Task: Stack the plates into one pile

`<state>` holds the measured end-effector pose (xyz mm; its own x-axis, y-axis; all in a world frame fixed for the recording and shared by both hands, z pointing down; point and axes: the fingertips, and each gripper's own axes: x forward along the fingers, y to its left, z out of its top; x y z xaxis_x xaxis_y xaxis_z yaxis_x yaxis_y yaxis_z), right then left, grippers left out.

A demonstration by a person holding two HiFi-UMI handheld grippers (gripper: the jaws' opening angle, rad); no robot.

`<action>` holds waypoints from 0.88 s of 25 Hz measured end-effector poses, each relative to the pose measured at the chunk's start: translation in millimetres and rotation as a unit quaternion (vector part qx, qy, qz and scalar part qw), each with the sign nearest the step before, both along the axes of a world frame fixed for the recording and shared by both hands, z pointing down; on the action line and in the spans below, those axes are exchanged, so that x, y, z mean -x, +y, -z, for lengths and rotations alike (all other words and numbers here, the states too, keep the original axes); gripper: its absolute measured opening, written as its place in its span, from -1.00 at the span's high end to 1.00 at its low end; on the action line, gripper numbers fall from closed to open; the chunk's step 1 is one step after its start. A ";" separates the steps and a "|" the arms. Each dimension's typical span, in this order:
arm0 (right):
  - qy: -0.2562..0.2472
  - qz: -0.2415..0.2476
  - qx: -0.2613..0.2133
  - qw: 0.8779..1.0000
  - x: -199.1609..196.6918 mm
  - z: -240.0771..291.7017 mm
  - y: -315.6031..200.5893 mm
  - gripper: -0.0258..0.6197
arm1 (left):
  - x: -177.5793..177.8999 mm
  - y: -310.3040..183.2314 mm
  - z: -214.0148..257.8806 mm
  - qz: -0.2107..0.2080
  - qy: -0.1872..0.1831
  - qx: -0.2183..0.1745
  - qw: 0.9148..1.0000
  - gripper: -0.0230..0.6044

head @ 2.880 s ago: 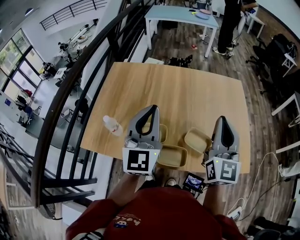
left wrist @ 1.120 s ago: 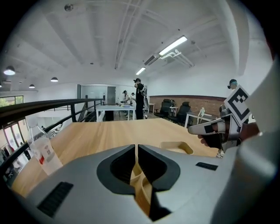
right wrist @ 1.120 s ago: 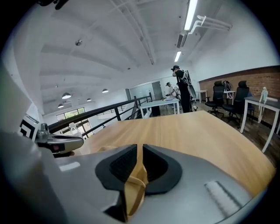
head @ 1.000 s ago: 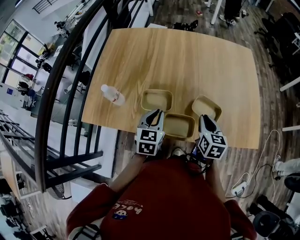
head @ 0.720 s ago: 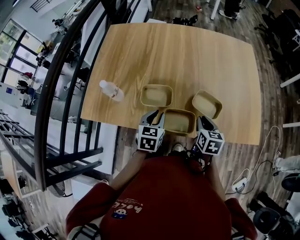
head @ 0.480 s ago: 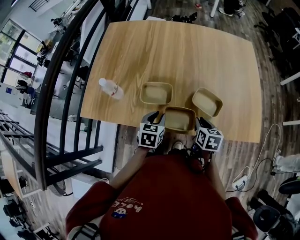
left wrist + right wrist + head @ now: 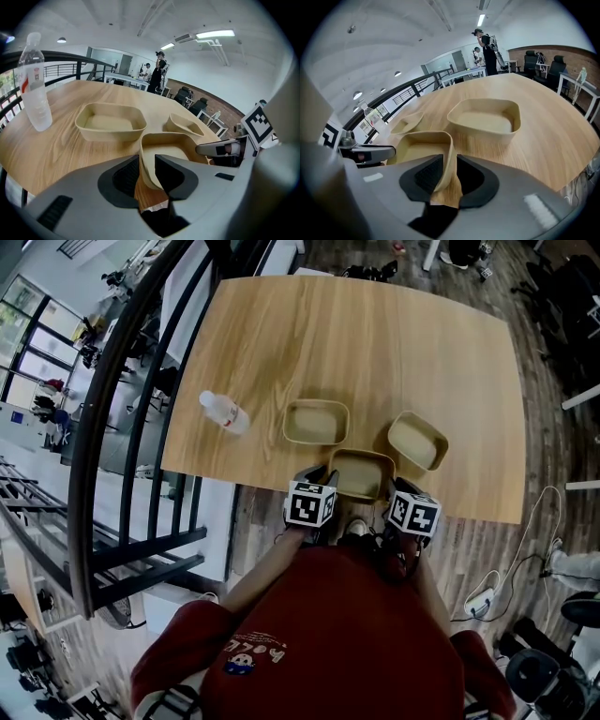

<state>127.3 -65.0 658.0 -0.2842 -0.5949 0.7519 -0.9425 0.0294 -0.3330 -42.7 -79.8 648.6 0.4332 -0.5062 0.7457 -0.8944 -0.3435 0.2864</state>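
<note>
Three beige rectangular plates lie on the wooden table [image 7: 356, 343]. The near plate [image 7: 361, 474] sits at the front edge. My left gripper [image 7: 317, 476] is at its front left corner and my right gripper [image 7: 397, 487] at its front right corner. In the left gripper view the near plate's rim [image 7: 149, 161] stands between the jaws of the left gripper [image 7: 147, 172], which have just been opening, with a gap beside it. The right gripper [image 7: 450, 174] likewise straddles the rim [image 7: 449, 154], its jaws just opened too. The other plates [image 7: 316, 422] [image 7: 418, 441] lie behind, apart.
A clear plastic bottle [image 7: 223, 412] lies left of the plates, and stands tall at the left [image 7: 35, 84] in the left gripper view. A black railing [image 7: 122, 427] runs along the table's left. Far off are desks, chairs and people.
Both grippers have sunk from above the plates to the near plate's front corners, and their jaws have opened around its rim. The plates have kept their places.
</note>
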 end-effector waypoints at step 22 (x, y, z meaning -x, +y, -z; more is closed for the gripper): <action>0.001 -0.024 -0.006 1.000 5.4 7.1 -2.5 0.80 | 0.0 -8.3 0.8 0.014 0.026 0.009 1.000 0.81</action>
